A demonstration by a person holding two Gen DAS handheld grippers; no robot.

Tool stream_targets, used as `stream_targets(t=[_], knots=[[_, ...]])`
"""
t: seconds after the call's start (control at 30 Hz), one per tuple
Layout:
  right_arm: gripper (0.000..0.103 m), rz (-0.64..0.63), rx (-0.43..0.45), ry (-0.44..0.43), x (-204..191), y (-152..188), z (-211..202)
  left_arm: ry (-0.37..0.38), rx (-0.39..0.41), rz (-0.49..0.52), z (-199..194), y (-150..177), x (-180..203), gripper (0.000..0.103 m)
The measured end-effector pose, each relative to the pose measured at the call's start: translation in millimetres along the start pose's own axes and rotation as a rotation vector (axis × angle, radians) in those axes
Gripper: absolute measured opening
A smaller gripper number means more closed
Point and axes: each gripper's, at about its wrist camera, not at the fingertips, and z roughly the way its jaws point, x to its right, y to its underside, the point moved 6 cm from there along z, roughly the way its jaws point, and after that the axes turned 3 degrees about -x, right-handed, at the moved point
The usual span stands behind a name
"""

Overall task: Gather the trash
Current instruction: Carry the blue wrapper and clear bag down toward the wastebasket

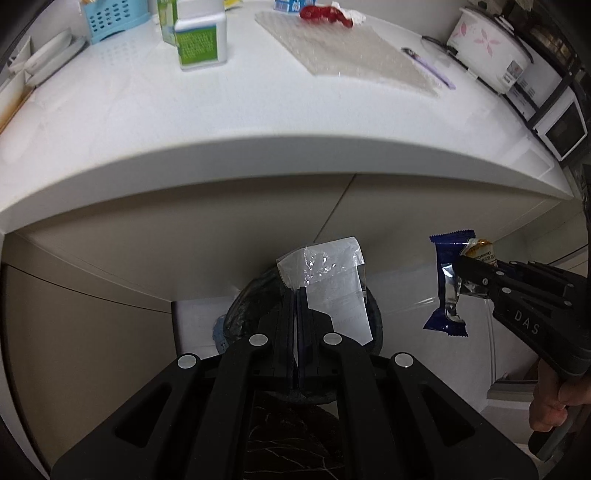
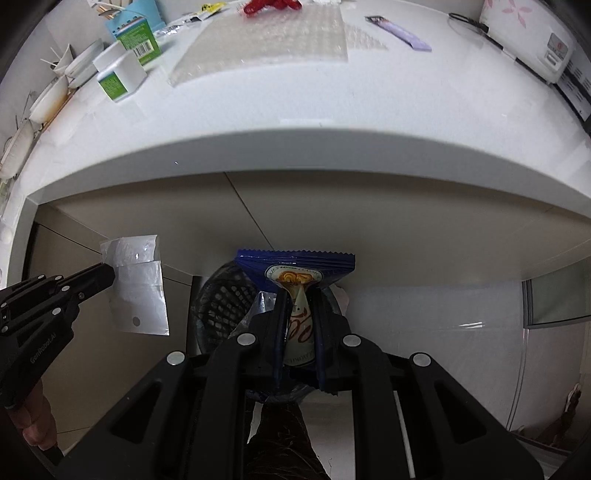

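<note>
My left gripper is shut on a clear plastic bag, held below the counter edge over a dark mesh bin. It also shows in the right wrist view with the clear bag. My right gripper is shut on a blue snack wrapper together with a cream packet, above the bin. In the left wrist view the right gripper holds the blue wrapper to the right of the bin. A red wrapper lies far back on the counter.
A white counter overhangs the bin. On it stand a green-labelled bottle, a blue basket, a bubble-wrap sheet, a purple pen and a rice cooker. Plates line the left edge.
</note>
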Motion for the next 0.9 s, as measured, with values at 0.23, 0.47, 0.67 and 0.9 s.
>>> stream_targets(t=[0.23, 0.47, 0.67, 0.9], knots=[[0.012, -0.002, -0.004, 0.01, 10, 11, 21, 0.023, -0.031, 0.016, 32, 10, 9, 0.0], [0.012, 0.024, -0.013, 0.029, 22, 13, 29, 0.031, -0.065, 0.049, 54, 16, 21, 0.0], [0.012, 0.05, -0.018, 0.03, 32, 14, 29, 0.033, -0.104, 0.081, 72, 24, 29, 0.0], [0.012, 0.075, -0.031, 0.037, 36, 15, 35, 0.042, -0.122, 0.108, 83, 31, 37, 0.002]])
